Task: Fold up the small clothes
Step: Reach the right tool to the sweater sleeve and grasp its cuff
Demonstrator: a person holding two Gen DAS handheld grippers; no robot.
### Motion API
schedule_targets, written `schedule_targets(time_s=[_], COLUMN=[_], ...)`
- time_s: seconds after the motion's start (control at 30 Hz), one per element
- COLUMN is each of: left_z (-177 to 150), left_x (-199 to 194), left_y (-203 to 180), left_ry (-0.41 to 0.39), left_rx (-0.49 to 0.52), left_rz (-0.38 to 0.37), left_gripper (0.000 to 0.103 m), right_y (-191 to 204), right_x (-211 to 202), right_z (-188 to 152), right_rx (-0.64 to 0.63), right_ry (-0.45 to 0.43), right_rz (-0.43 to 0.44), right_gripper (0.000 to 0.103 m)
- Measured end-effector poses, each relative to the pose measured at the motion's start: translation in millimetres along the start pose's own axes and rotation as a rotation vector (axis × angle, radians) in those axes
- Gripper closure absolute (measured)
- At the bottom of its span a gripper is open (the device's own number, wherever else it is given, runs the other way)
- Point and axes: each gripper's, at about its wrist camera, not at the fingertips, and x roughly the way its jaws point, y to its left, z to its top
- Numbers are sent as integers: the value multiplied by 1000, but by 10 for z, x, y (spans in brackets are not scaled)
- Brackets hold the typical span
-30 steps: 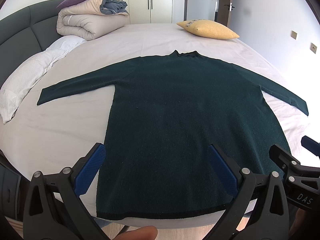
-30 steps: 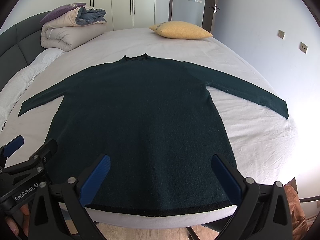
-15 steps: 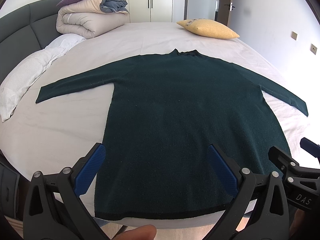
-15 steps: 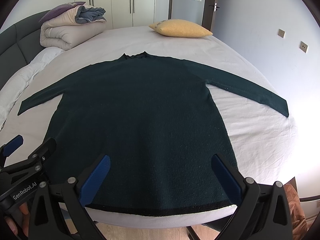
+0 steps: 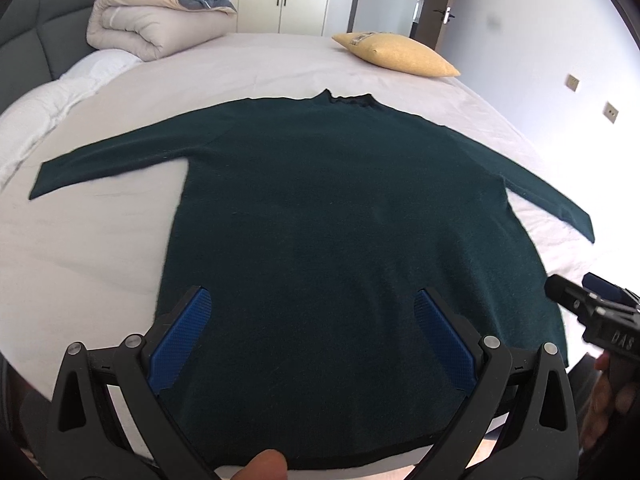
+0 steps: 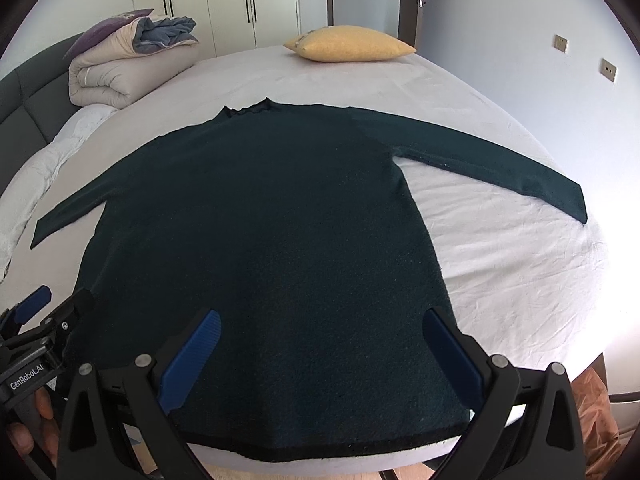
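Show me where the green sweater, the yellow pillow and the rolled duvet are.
green sweater (image 5: 340, 220), left wrist view, middle of the body.
yellow pillow (image 6: 352, 44), right wrist view, top face.
rolled duvet (image 5: 156, 28), left wrist view, beige outer roll.

Fuzzy matt knit sweater (image 5: 340, 220) (on creased cotton sheet (image 6: 520, 260))

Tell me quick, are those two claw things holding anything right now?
Left gripper: jaws open, holding nothing, hovering over the dark green sweater.
Right gripper: jaws open, holding nothing, also above the sweater.

Bed (image 5: 280, 68) (sweater (image 5: 340, 220); pillow (image 5: 400, 54); duvet (image 5: 152, 28))
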Motion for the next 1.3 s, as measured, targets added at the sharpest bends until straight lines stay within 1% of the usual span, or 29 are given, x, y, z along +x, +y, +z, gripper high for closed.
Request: schedule_targets(time_s=[0.03,0.1,0.17,0.2,0.27,0.33,0.4,0.47,0.57,0.6,0.63,0.7,0.73,0.83,0.87,1.0,1.07,1.17,1.2,1.23,1.3], left_z=[34,126,207,250,330,412,498,585,723,756,779,860,899,1000,1023,1087,1109,1166,1186,1203,1263], left_x=[27,89,119,139,209,302,399,496,638,670,696,771,805,920,950,1083,1153,1275,1328,1355,1442], left_y=[5,2,-25,-53,-130,-245,-335,-340,-301,-285,-280,-282,-281,-299,-312,-367,-379,-433,-460,-477,-522], left_ry=[5,7,-31,-48,-45,-22,13,17,27,32,35,36,36,45,47,67,80,97,105,112,128], left_rx=[-3,-12,-11,-7,12,54,68,33,-20,-26,-26,-36,-46,-67,-68,-74,-81,-60,-52,-46,-39], left_rz=[-25,-68,-95,-107,-119,-117,-121,-90,-129,-131,-134,-156,-174,-201,-210,-248,-264,-268,-269,-273,-291], left_gripper=[0,0,0,0,0,0,0,0,0,0,0,0,0,0,0,0,3,10,14,17,18], right_y=[-91,-409,-786,-1020,-1591,-2167,-2631,-3067,-3590,-3705,-3790,-3952,-4017,-4084,-4106,-4189,-4245,-4334,-4355,-4326,-4303], right_x=[7,8,32,58,134,216,282,332,387,405,428,504,563,784,829,882,919,935,941,960,965], right_z=[60,167,267,315,359,356,370,339,306,308,309,311,310,234,220,266,274,257,250,259,305], right_rx=[18,87,185,253,445,638,775,909,1070,1100,1120,1162,1187,1266,1287,1297,1312,1322,1311,1296,1267], right_ry=[-7,-26,-38,-40,-43,-57,-86,-126,-180,-182,-189,-185,-175,-155,-166,-224,-253,-289,-297,-299,-298], right_rz=[18,62,117,156,252,324,368,392,375,359,349,338,334,347,355,356,361,356,352,344,321], right_gripper=[0,0,0,0,0,0,0,0,0,1,3,9,10,18,23,32,35,46,51,54,61])
